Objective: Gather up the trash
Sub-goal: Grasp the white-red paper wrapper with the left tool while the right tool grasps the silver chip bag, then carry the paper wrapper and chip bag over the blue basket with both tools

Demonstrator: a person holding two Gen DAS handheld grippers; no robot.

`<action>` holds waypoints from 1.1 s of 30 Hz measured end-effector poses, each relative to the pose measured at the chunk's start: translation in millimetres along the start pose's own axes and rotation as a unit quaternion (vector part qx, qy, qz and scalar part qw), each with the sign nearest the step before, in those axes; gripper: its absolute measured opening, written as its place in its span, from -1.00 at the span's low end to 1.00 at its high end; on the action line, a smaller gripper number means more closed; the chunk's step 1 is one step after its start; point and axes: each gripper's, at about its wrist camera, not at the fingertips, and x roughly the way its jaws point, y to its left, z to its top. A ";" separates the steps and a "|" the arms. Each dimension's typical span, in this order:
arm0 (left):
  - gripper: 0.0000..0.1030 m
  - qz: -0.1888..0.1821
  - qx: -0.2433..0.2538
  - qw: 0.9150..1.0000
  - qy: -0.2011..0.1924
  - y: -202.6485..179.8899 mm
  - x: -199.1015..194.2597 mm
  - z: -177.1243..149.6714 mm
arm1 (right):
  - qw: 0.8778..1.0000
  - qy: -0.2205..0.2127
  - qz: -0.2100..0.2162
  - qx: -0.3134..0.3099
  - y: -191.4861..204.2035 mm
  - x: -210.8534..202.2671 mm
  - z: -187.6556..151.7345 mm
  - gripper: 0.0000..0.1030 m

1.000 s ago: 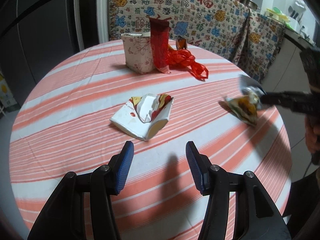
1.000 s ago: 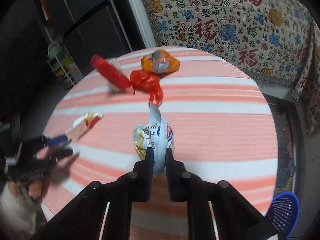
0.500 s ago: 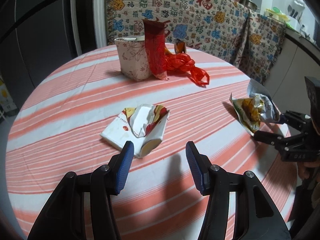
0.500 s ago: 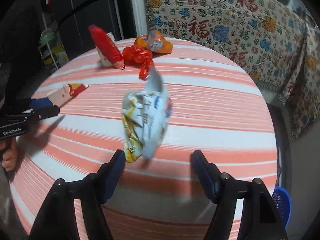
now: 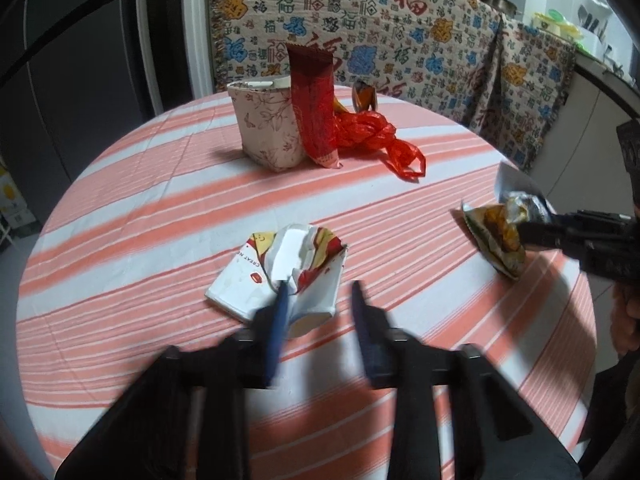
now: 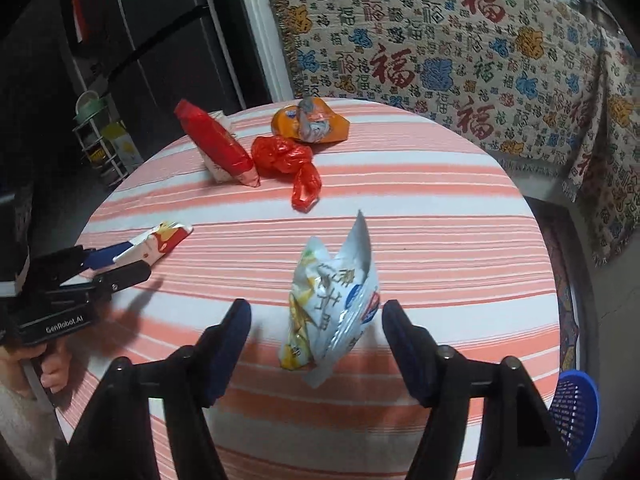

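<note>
A crumpled white carton (image 5: 256, 280) lies near the middle of the striped round table (image 5: 120, 240). My left gripper (image 5: 320, 308) is closing on its near corner, the fingers blurred. In the right wrist view the left gripper (image 6: 128, 262) clamps the carton (image 6: 164, 238) by its end. A silver and yellow snack bag (image 6: 332, 300) stands loose on the table, between the fingers of my right gripper (image 6: 316, 320). Those jaws are closing but stand wide, and neither pad touches the bag. From the left wrist view the bag (image 5: 496, 236) sits by the table's right edge, with the right gripper (image 5: 528, 232) against it.
At the far side stand a floral box (image 5: 266, 132), a red wrapper (image 5: 314, 108) leaning on it, a red plastic bag (image 5: 368, 132) and an orange packet (image 6: 308, 122). A blue basket (image 6: 576, 408) sits on the floor to the right. A patterned cloth hangs behind.
The right gripper let go of the snack bag and opened wide; the bag now stands between its fingers. The left gripper moved up to the carton and its jaws narrowed onto it.
</note>
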 end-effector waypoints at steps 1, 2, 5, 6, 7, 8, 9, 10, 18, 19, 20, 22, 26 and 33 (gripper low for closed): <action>-0.79 0.005 0.001 1.000 -0.001 -0.5 -0.3 0.3 | 1.000 0.007 -0.001 0.001 -1.8 2.8 1.4 -0.57; -0.86 0.007 -0.001 1.000 -0.005 0.2 -2.1 -0.2 | 1.000 0.011 0.002 0.004 -3.7 3.8 2.3 -0.60; -0.89 -0.007 -0.017 1.000 -0.010 4.8 -7.9 0.1 | 1.000 0.008 0.001 0.011 -6.1 -3.9 0.5 -0.66; -0.89 -0.010 -0.020 1.000 -0.012 5.2 -10.2 0.1 | 1.000 0.004 0.001 0.012 -6.5 -8.7 -1.3 -0.66; -0.89 -0.013 -0.021 1.000 -0.014 4.6 -13.0 -0.1 | 1.000 0.003 0.003 0.014 -7.4 -11.6 -2.4 -0.66; -0.89 -0.017 -0.021 0.999 -0.016 3.1 -16.4 -0.2 | 1.000 0.001 0.007 0.017 -8.2 -15.9 -3.8 -0.67; -0.89 -0.020 -0.021 0.999 -0.018 1.2 -19.3 -0.4 | 1.000 -0.002 0.009 0.018 -8.4 -20.0 -4.7 -0.67; -0.89 -0.024 -0.019 0.999 -0.021 -1.4 -22.7 -0.6 | 1.000 -0.004 0.010 0.017 -8.8 -23.4 -5.2 -0.67; -0.89 -0.051 -0.006 0.998 -0.030 -32.2 -39.4 1.9 | 1.000 -0.021 0.017 0.010 -11.2 -53.7 -11.5 -0.67; -0.89 -0.055 -0.003 0.998 -0.031 -38.5 -40.5 2.5 | 1.000 -0.022 0.016 0.011 -12.9 -57.0 -12.3 -0.67; -0.89 -0.059 -0.001 0.998 -0.031 -43.0 -41.2 2.7 | 1.000 -0.024 0.014 0.013 -14.9 -60.3 -13.7 -0.67; -0.89 -0.066 0.003 0.997 -0.032 -53.3 -41.8 3.2 | 1.000 -0.024 0.011 0.016 -20.8 -66.3 -17.0 -0.67; -0.89 -0.084 0.010 0.996 -0.036 -74.0 -42.3 4.6 | 0.999 -0.024 0.006 0.030 -36.8 -76.7 -22.3 -0.67; -0.89 -0.116 0.029 0.992 -0.039 -114.0 -47.6 12.8 | 0.998 -0.034 -0.006 0.052 -68.4 -101.4 -34.4 -0.67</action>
